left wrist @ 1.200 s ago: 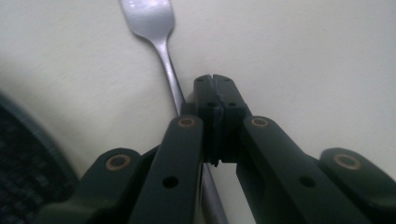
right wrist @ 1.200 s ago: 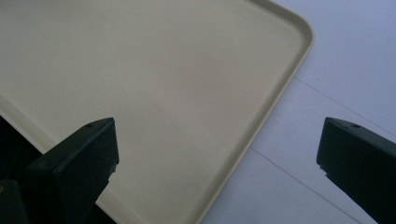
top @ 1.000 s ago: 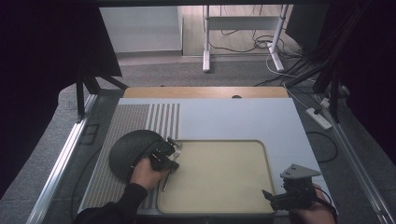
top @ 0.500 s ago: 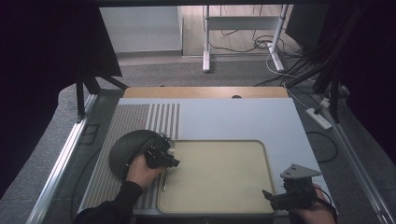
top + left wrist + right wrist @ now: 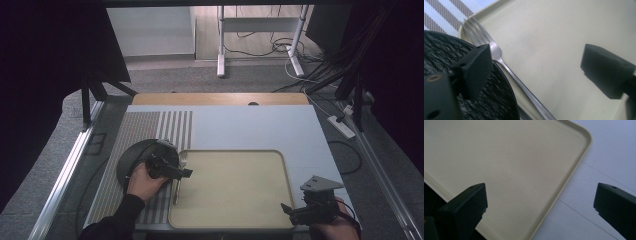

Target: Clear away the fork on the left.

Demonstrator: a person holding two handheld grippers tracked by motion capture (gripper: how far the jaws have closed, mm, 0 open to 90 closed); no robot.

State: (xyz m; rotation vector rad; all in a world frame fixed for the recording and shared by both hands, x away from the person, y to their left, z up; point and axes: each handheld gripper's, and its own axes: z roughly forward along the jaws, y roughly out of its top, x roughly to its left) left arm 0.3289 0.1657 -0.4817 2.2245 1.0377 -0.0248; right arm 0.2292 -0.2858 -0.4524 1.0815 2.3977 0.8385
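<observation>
Beige tray (image 5: 235, 200), fork (image 5: 499, 58), black plate (image 5: 439, 55), no legible writing

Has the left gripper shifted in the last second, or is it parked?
Yes. The left gripper has slid right, from over the round black textured plate toward the beige rectangular tray, jaws open.

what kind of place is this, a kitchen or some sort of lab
Most likely a lab or recording workspace, not a kitchen: the table sits inside a dark-curtained frame, loose cables trail across the floor behind, and a power strip lies beside it.
</observation>
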